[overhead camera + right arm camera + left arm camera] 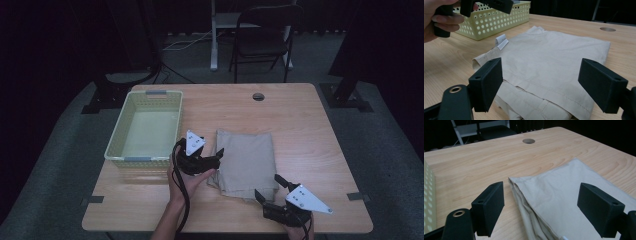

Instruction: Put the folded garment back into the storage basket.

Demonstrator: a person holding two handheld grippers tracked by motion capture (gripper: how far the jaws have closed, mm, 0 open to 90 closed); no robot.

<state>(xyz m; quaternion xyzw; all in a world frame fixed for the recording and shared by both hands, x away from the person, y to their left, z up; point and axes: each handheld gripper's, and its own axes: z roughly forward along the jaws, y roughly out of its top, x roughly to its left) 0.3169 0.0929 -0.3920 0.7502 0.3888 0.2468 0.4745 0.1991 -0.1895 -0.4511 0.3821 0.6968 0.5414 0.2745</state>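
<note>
**Folded cloth between two open grippers, basket beside it**

A folded beige cloth (247,162) lies flat on the wooden table (300,125), a little to the near side of the middle. It is folded in several layers; in the right gripper view the layers (529,100) are seen stacked at the near edge, and a small white label (502,42) sticks out at its left side.

To the left of the cloth stands a pale yellow plastic basket (118,131) with round holes in its walls. Its long side runs from near to far. Nothing lies in it; the bottom is bare. The basket and the cloth are close but do not touch.

The left gripper (212,159) is held in a hand (182,182) just beside the left edge of the cloth, between the basket and the cloth. Its jaws stand wide apart and hold nothing; in the left gripper view the far left corner of the cloth (511,180) lies between them.

The right gripper (267,187) is at the near right corner of the cloth, close to the near edge of the table. Its jaws are also wide apart, with nothing held, and the near edge of the cloth is seen between them.

A round hole (258,96) is in the table at the far side. Behind the table stands a dark folding chair (262,40).
</note>
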